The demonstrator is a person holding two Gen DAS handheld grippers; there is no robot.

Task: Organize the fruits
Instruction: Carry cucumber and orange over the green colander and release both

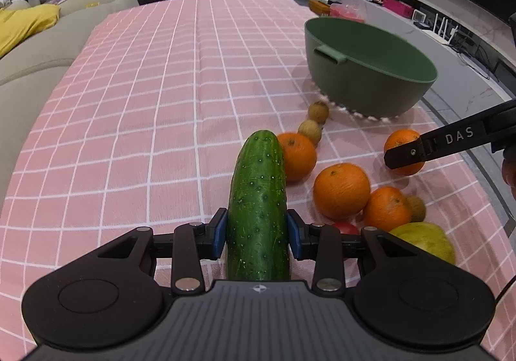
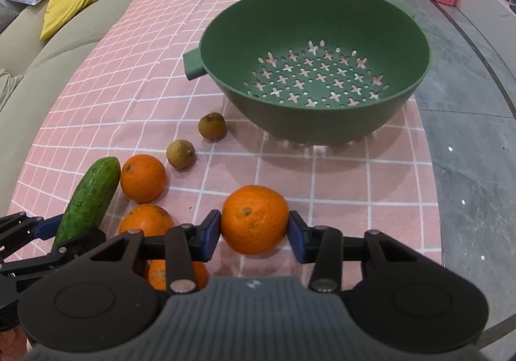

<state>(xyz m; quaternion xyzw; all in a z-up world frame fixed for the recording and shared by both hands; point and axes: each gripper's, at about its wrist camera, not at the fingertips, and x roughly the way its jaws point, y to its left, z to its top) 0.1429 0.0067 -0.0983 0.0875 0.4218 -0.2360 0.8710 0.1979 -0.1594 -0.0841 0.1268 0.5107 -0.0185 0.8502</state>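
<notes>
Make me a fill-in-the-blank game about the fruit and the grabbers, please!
1. The left gripper is shut on a long green ____.
2. The right gripper is shut on an ____.
3. The green colander on the checked cloth has ____ fruit inside it.
4. Two small ____ fruits lie on the cloth between the colander and the oranges.

Missing words: cucumber; orange; no; brown

Pink checked tablecloth (image 2: 154,48) bears green colander (image 2: 322,122), oranges (image 2: 143,178), cucumber (image 2: 90,196).
</notes>
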